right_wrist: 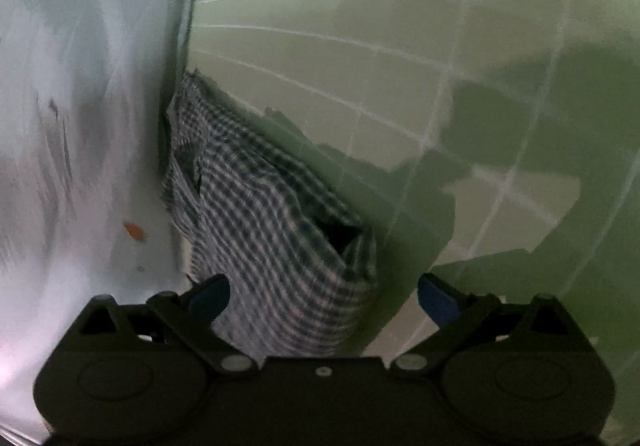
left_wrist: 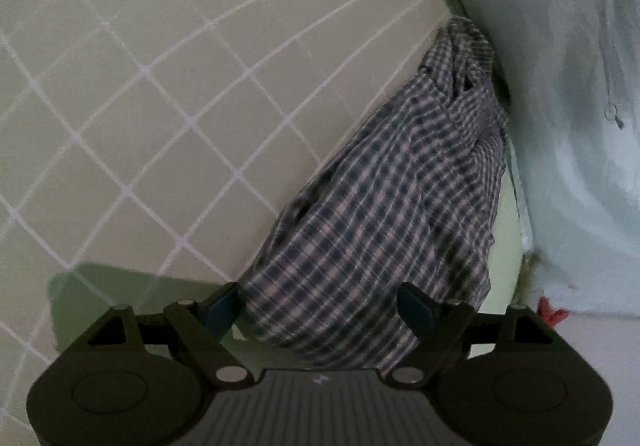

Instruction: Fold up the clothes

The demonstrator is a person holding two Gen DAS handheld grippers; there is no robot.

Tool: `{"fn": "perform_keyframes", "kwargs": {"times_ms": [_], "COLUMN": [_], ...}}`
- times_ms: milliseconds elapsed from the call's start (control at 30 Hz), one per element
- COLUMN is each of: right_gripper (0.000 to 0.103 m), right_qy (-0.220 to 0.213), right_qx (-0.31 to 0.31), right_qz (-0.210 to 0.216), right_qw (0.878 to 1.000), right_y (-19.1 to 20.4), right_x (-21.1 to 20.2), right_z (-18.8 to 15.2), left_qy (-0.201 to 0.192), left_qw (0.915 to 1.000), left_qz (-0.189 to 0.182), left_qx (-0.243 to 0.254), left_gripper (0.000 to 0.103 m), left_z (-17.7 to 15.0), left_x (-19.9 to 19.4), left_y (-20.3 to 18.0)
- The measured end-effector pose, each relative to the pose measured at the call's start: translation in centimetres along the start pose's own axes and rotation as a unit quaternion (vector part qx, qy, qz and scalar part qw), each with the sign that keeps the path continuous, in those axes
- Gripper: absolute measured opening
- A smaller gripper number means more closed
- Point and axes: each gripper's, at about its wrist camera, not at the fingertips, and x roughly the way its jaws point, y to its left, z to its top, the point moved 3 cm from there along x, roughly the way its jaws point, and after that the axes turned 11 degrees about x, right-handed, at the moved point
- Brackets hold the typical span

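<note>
Checked shirt bunched, unfolded, against pale sheet over tiled floor. Left tool, right tool: fingers apart beside shirt, perhaps brushing it. Gripping an edge seems next.

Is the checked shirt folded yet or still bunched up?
Still bunched up. The checked shirt lies in a crumpled heap with loose creases and gaping folds, beside the pale sheet, showing no flat, squared edges.
</note>
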Motion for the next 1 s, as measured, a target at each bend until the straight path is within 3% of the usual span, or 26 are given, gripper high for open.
{"fn": "perform_keyframes", "kwargs": {"times_ms": [67, 100, 200, 267, 333, 467, 633, 833, 1000], "right_gripper": [0.098, 0.087, 0.036, 0.024, 0.015, 0.012, 0.011, 0.011, 0.011], "right_qy": [0.013, 0.014, 0.018, 0.016, 0.016, 0.012, 0.019, 0.044, 0.061], "right_qx": [0.024, 0.026, 0.029, 0.029, 0.011, -0.029, -0.015, 0.035, 0.055], "right_qz": [0.014, 0.015, 0.017, 0.013, 0.011, 0.0, -0.014, -0.042, -0.039], "right_qw": [1.0, 0.999, 0.999, 0.999, 1.0, 1.0, 1.0, 0.998, 0.996], "right_y": [-0.3, -0.3, -0.2, -0.4, -0.3, -0.1, -2.2, -5.2, -5.7], "right_x": [0.8, 1.1, 1.8, 1.6, 0.8, -1.2, -4.0, -8.4, -10.5], "right_z": [0.0, 0.1, 0.2, 0.4, 0.2, -0.9, -2.5, -5.0, -6.1], "left_qy": [0.003, 0.006, 0.013, 0.017, 0.02, 0.027, 0.051, 0.102, 0.116], "left_qw": [0.9997, 0.9994, 0.9975, 0.9955, 0.9939, 0.9941, 0.9914, 0.9783, 0.9716], "left_qz": [-0.012, -0.017, -0.031, -0.041, -0.051, -0.053, -0.053, -0.053, -0.061], "left_qx": [-0.019, -0.029, -0.062, -0.083, -0.096, -0.091, -0.108, -0.172, -0.197], "left_gripper": [0.077, 0.06, 0.032, 0.019, 0.014, 0.013, 0.013, 0.012, 0.012], "left_z": [0.0, -0.1, -0.2, -0.3, -0.6, -1.9, -4.1, -4.9, -4.9], "left_x": [0.3, 0.4, 0.6, 0.7, 0.5, -0.1, -0.7, -1.2, -2.7], "left_y": [0.3, 0.5, 1.2, 1.6, 1.9, 1.4, 2.1, 3.9, 3.0]}}
